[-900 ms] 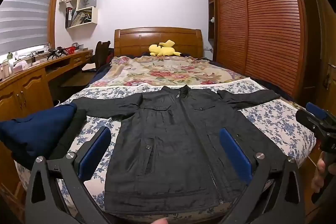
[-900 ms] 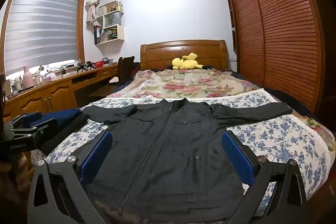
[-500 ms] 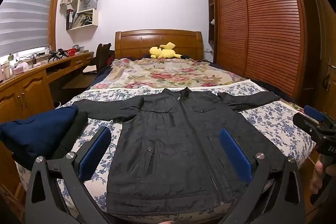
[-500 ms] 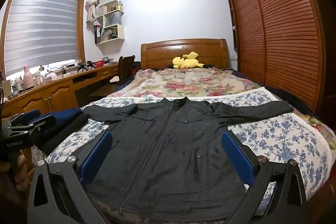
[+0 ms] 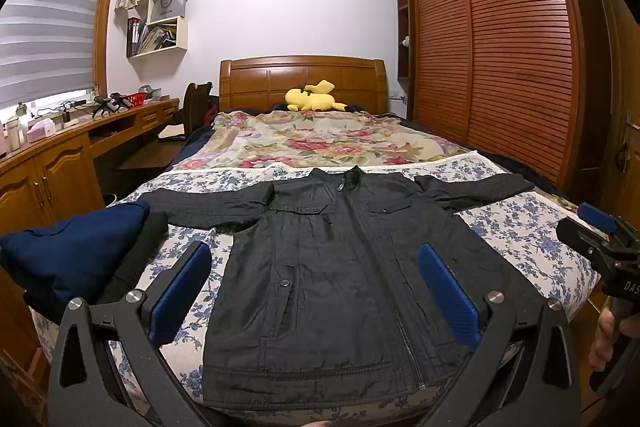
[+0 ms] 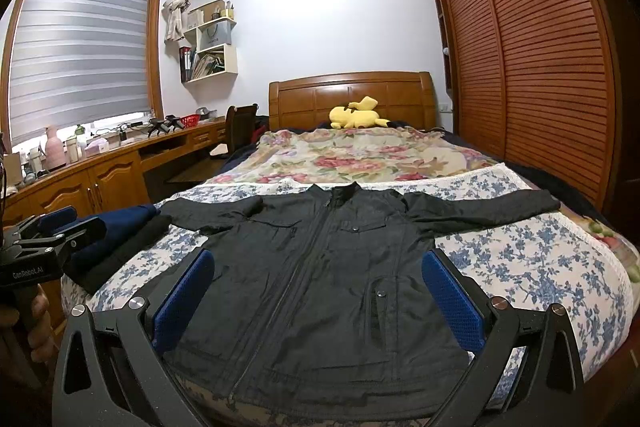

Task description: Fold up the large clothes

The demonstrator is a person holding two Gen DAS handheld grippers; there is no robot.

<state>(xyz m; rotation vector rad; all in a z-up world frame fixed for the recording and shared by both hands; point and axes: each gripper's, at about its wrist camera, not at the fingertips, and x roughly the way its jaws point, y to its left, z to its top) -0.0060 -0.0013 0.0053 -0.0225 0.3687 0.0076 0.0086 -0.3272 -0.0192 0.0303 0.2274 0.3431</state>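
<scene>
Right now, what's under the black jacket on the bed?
The black jacket lies flat on a blue-flowered white sheet, showing around its sleeves and sides. Whatever lies directly beneath the jacket's body is covered.

**Around the room: bed, desk and wardrobe**

A yellow plush toy [image 5: 311,99] lies against the wooden headboard [image 5: 302,79], with a rose-patterned blanket [image 5: 320,141] spread below it. Nearer, a blue-flowered sheet [image 6: 532,259] covers the foot of the bed. On the left edge sits a folded navy garment [image 5: 72,259]. A wooden desk [image 6: 116,163] runs under the blinds [image 6: 80,47], a white wall shelf [image 5: 160,15] holds books, and slatted wardrobe doors [image 5: 500,47] fill the right
</scene>
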